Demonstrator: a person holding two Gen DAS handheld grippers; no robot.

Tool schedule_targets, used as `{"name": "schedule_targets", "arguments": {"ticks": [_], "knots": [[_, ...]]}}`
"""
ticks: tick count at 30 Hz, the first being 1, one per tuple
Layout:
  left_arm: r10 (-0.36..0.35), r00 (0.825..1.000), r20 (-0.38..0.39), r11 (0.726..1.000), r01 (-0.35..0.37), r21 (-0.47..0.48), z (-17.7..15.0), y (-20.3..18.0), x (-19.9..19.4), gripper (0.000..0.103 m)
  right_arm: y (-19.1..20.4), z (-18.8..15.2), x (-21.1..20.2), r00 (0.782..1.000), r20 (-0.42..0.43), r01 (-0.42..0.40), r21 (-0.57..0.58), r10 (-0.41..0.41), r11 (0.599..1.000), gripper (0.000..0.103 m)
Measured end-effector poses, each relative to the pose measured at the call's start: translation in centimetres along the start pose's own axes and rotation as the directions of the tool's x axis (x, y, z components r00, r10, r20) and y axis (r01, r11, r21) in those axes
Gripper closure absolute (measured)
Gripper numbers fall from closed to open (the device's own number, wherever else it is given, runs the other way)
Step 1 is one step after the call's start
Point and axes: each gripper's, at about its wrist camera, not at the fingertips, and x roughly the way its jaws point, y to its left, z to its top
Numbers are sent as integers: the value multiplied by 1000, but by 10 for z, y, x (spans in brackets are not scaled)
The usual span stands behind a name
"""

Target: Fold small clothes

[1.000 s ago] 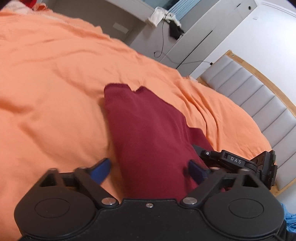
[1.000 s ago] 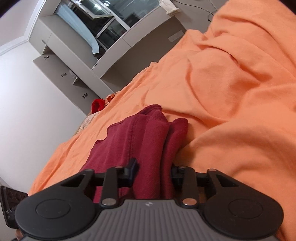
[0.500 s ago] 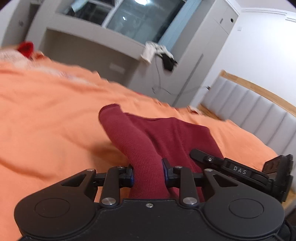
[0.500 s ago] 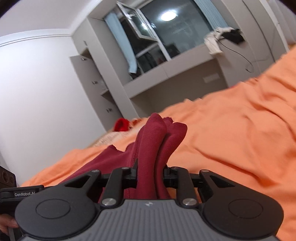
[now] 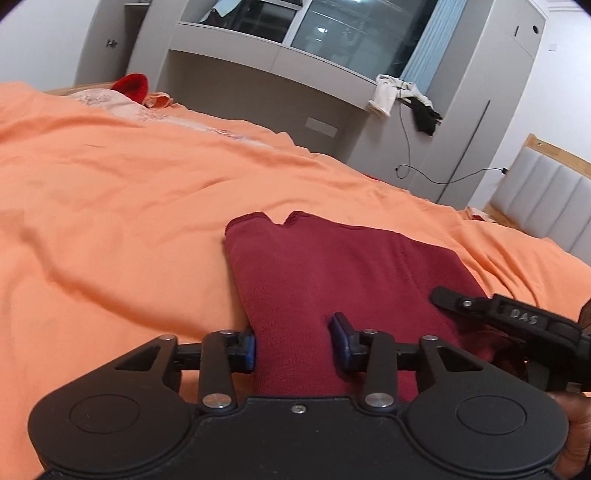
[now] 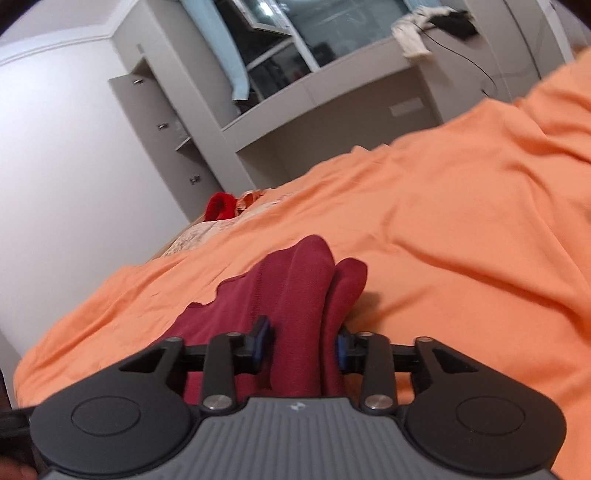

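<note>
Maroon garment [image 5: 332, 266] has dropped flat onto the orange bedspread [image 5: 110, 192] — both grippers opening, released — grey cabinets [image 5: 258, 74] behind.

This is a bedroom in a home. A bed [image 5: 129, 192] with an orange sheet fills the middle, its padded headboard [image 5: 546, 199] at 3 o'clock. Built-in grey cupboards [image 5: 258, 74] frame a window [image 5: 354, 33] with a blue curtain [image 5: 424, 40] at 12 o'clock, clothes [image 5: 388, 92] draped on the ledge.

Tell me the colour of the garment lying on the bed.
Dark red, maroon garment; clearest in the left wrist view.
</note>
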Motion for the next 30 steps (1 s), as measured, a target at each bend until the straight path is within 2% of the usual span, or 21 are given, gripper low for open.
{"name": "schedule_targets", "arguments": {"ticks": [2,7,9,10,11,14,19,24,30], "knots": [[2,1000,5,1000,-2,1,-1,2,-2,58,-3,-2,-1,1000,-7,7,8,-7,1000,47],[22,1000,8,1000,-22,-1,-2,-1,0,46,-1,-2,-4,1000,-3,15,4,-15,1000,31],[29,1000,4,1000,-29,-7,-1,-2,-2,37,2,-1,-6,1000,3,22,-2,-22,1000,20],[39,999,2,999,-39,-12,-1,-3,-3,30,3,-1,-8,1000,5,29,-3,-29,1000,9],[49,999,5,999,-49,-19,-1,-3,-6,27,5,0,-10,999,10,35,-3,-35,999,3],[48,999,19,998,-47,-29,1,-4,-15,22,7,1,-19,999,24,47,-12,-47,999,1],[67,995,75,998,-66,-22,4,-6,-33,6,14,-3,-37,996,57,75,-41,-73,996,1],[58,990,132,998,-61,20,5,-12,-55,1,31,-7,-64,991,118,80,-96,-68,992,1],[27,979,202,993,-49,104,-1,-25,-80,1,55,-14,-104,972,229,93,-169,-53,981,0]]}}
